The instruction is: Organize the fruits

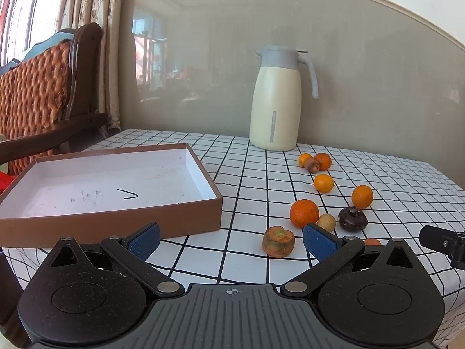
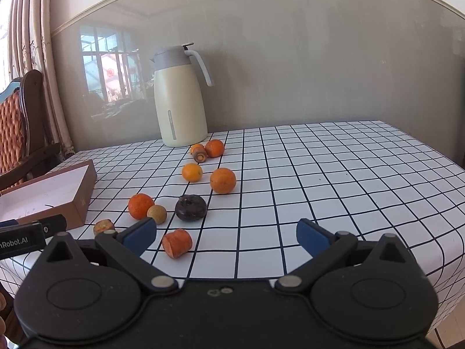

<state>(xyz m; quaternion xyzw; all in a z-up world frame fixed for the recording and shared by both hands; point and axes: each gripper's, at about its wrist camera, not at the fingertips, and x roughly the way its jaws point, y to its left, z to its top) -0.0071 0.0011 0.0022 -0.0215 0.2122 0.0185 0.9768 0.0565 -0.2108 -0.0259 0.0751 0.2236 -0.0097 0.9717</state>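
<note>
Several oranges lie scattered on the checked tablecloth, the nearest one (image 1: 304,213) (image 2: 141,206) beside a small tan fruit (image 1: 326,222) (image 2: 157,214) and a dark round fruit (image 1: 352,219) (image 2: 190,207). A carrot stub (image 1: 278,241) (image 2: 104,226) lies just ahead of my left gripper (image 1: 231,240), which is open and empty. Another carrot piece (image 2: 177,243) lies by the left finger of my right gripper (image 2: 226,237), also open and empty. An empty brown box with a white inside (image 1: 104,186) (image 2: 43,197) sits at the left.
A cream thermos jug (image 1: 274,99) (image 2: 180,96) stands at the back by the wall. Two more oranges and a carrot end (image 1: 313,164) (image 2: 200,154) lie in front of it. A wooden chair (image 1: 43,87) stands left of the table. The table's front edge is close below both grippers.
</note>
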